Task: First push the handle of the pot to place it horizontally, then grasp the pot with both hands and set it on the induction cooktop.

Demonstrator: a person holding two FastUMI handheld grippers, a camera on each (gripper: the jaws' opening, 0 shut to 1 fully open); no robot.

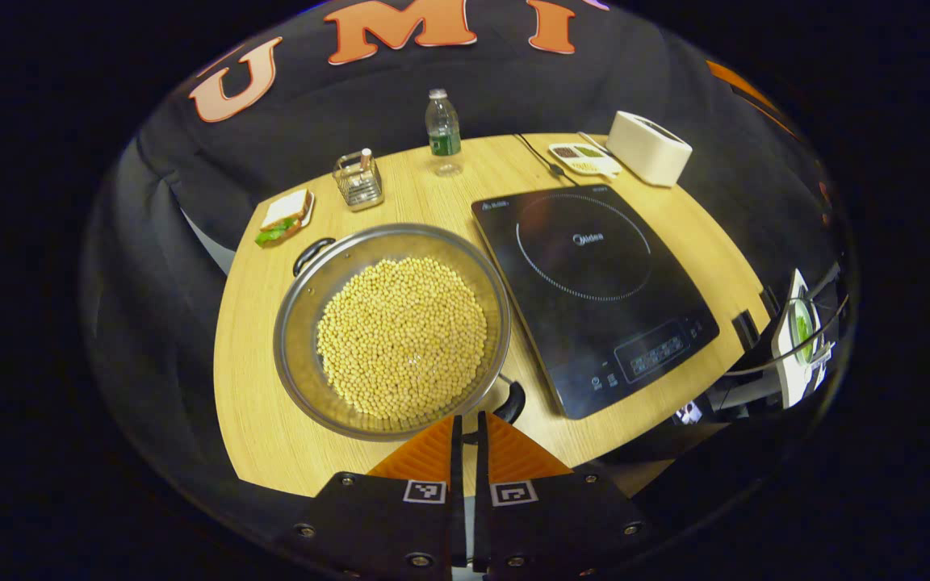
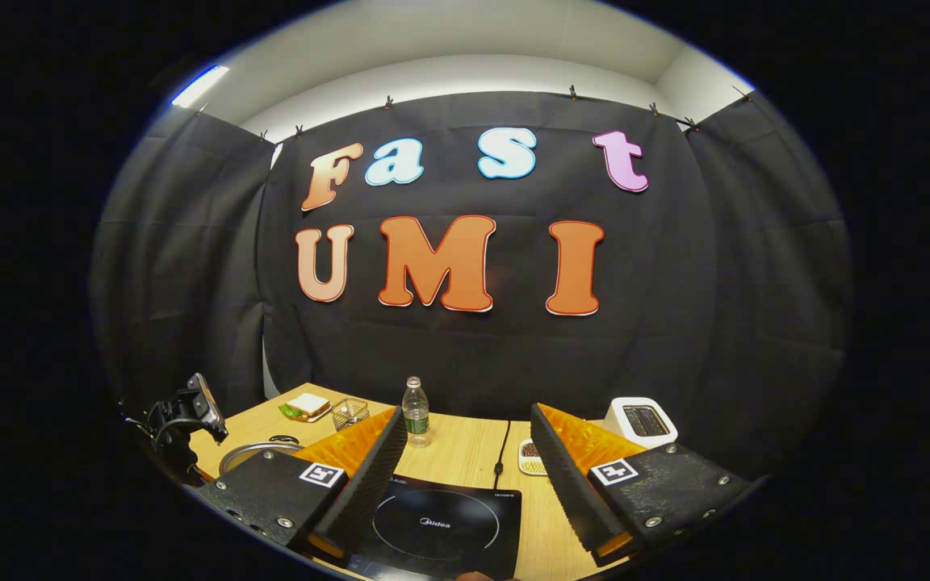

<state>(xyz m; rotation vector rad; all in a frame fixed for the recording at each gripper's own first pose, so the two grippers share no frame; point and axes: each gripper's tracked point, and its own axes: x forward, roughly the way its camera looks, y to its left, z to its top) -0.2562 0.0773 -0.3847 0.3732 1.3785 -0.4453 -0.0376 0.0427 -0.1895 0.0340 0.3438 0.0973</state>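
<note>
A: Wooden table (image 1: 255,355) with black cloth walls around it, seen from the left gripper view. What's on it?

B: Near the front sits the pot (image 1: 391,331), a wide steel one filled with pale beans (image 1: 402,335). One black handle (image 1: 313,253) is on its far-left rim, the other handle (image 1: 511,401) on the near-right rim, so the pair lies on a diagonal. The induction cooktop (image 1: 594,294) is just beside the pot on the right, bare.

A: And the left gripper (image 1: 469,436)?

B: Its fingers are pressed nearly together with only a thin slit between, tips just at the pot's near rim beside that near handle. Whether they touch it, I can't say for sure.

A: Farther back?

B: A sandwich (image 1: 284,218), a small wire basket (image 1: 358,181), a water bottle (image 1: 443,133), a snack tray (image 1: 584,158) and a white toaster (image 1: 649,148)

A: Now the right gripper view.

B: The right gripper (image 2: 461,452) is spread wide, nothing between its fingers, held above the cooktop (image 2: 437,524). The pot's rim (image 2: 259,452) peeks out at lower left, still on the table, with the other gripper's rig (image 2: 182,420) over it. Bottle (image 2: 416,411), toaster (image 2: 641,421), sandwich (image 2: 307,406) and basket (image 2: 349,413) line the back edge
</note>
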